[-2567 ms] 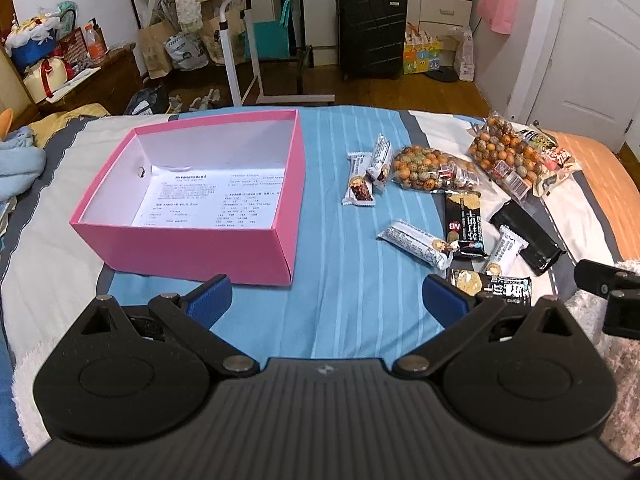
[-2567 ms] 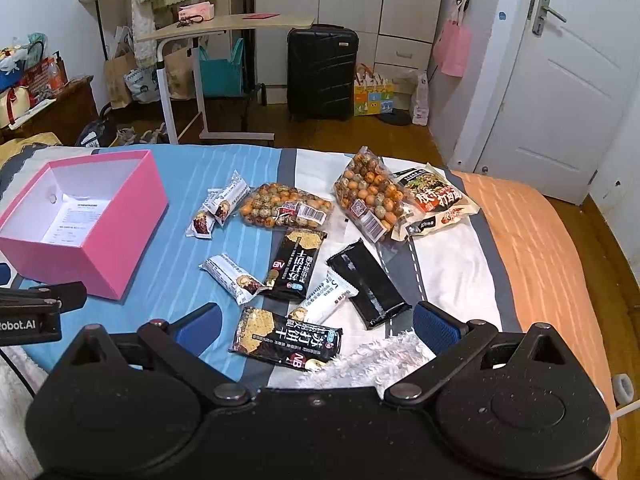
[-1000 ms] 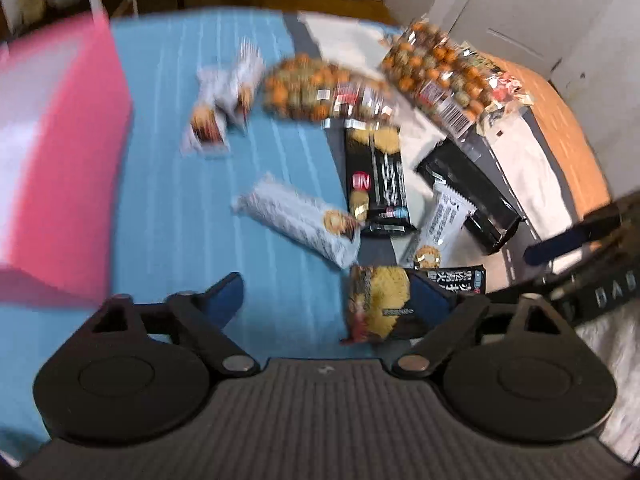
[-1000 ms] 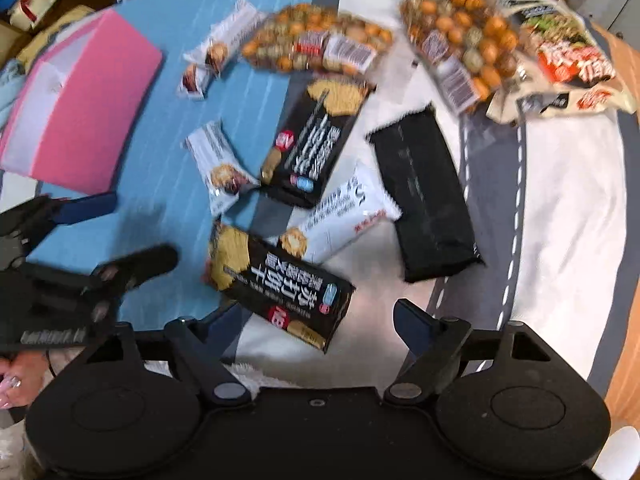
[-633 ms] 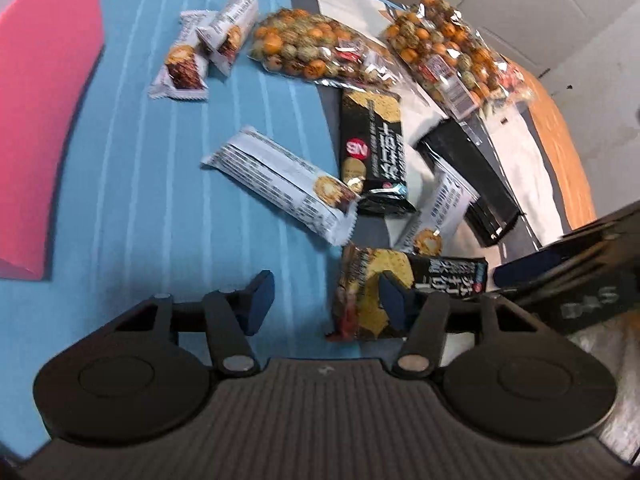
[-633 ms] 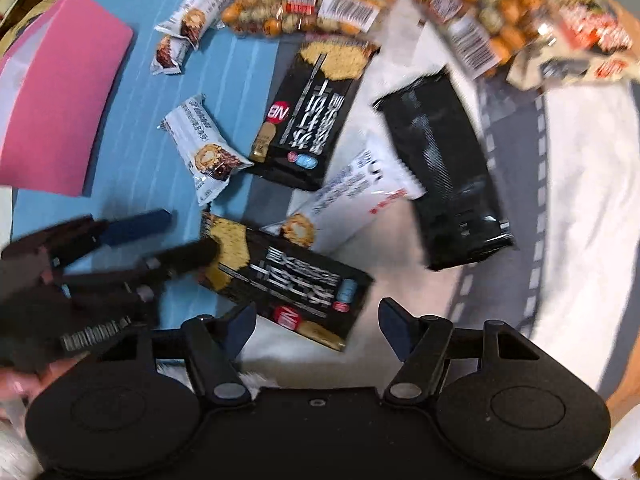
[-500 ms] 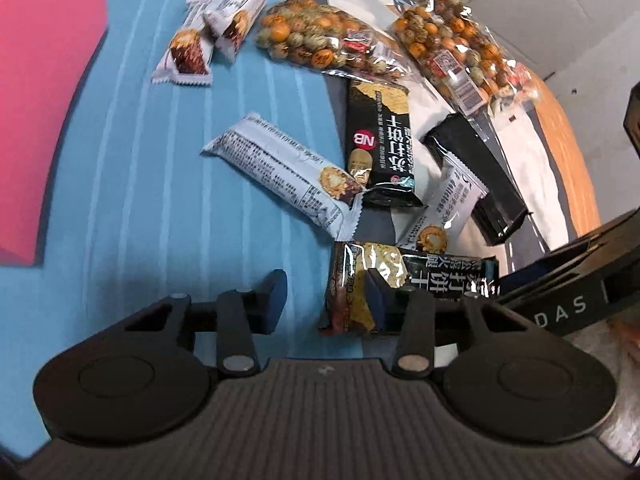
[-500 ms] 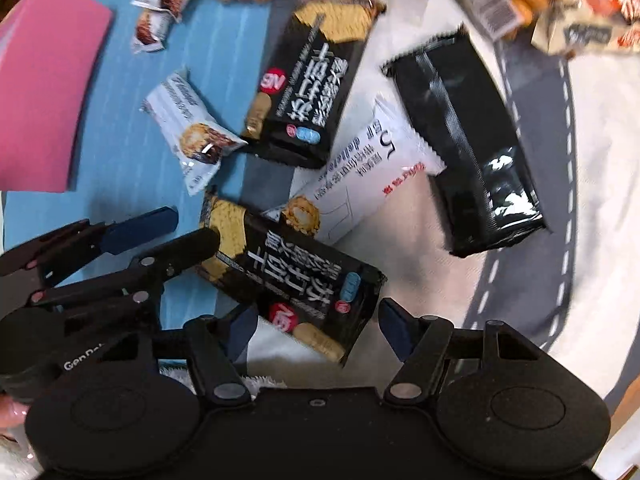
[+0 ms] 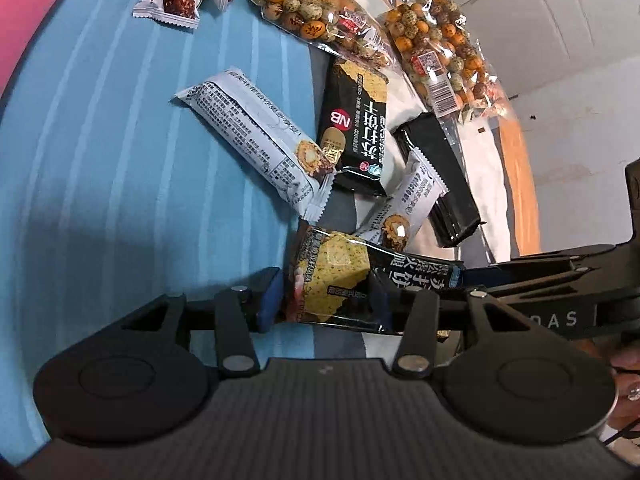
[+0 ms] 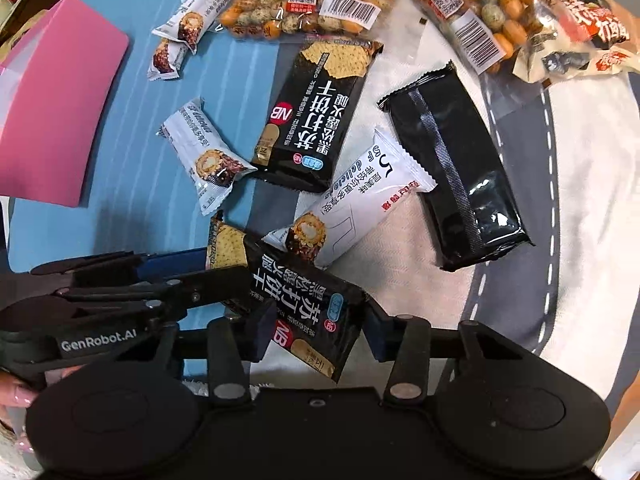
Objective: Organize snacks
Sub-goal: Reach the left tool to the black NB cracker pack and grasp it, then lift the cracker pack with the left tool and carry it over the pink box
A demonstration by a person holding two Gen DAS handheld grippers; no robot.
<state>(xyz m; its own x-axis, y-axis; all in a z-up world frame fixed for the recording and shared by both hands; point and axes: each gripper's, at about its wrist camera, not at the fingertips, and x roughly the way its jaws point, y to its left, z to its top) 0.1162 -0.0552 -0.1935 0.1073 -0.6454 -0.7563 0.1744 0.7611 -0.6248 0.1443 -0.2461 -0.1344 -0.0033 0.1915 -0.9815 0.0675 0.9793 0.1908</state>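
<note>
Both grippers are on the same black "NB" cracker pack [image 10: 296, 300] lying on the bedspread [image 9: 120, 160]: left gripper [image 9: 326, 296], marked "GenRobot.AI", has its jaws opening around the cracker-picture end, while right gripper [image 10: 316, 328], pointing steeply down, is closing on the logo end.

I count two black cracker packs [image 10: 316, 112], one plain black pack [image 10: 456, 164], four white roll-cake bars [image 10: 208, 160], two clear bags of speckled nuts [image 10: 304, 2], one printed snack bag [image 10: 580, 20] and one pink box [image 10: 52, 112].
</note>
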